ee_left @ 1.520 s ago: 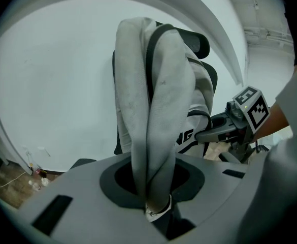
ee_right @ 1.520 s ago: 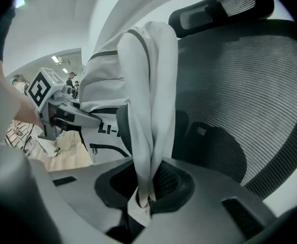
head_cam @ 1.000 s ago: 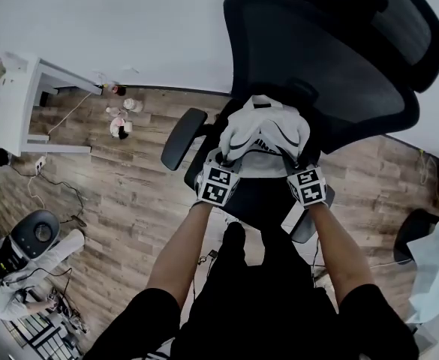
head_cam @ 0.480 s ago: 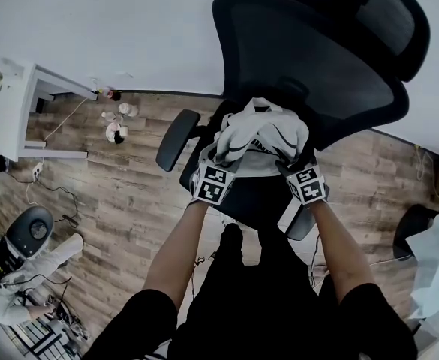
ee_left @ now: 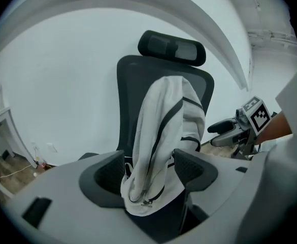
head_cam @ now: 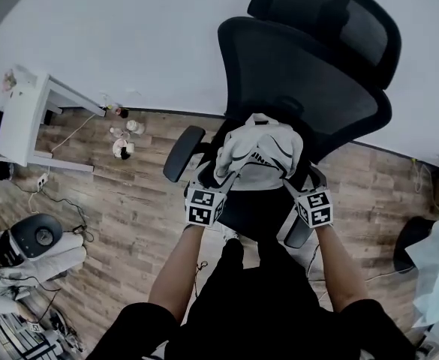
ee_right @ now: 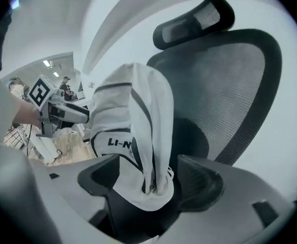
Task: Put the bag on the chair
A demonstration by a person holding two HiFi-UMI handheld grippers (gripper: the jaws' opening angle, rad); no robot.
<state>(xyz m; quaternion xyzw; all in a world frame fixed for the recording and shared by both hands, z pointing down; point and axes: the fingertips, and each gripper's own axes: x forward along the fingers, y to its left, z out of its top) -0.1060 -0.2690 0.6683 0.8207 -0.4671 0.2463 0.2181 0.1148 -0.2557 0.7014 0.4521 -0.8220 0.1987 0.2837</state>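
Flanking the bag (head_cam: pixel 260 152) on the chair (head_cam: pixel 302 73), my left gripper (head_cam: pixel 213 180) and right gripper (head_cam: pixel 303 182) fingers just opened wide; nothing is pinched. Its ends lie loose between them; I'd back straight away.

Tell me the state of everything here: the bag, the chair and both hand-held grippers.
bag: upright on the seat, leaning on the backrest, not gripped.
chair: upright, holding the bag.
left hand-held gripper: open, jaws just opened, bag's edge loose between them.
right hand-held gripper: open, jaws just opened, bag's edge loose between them.
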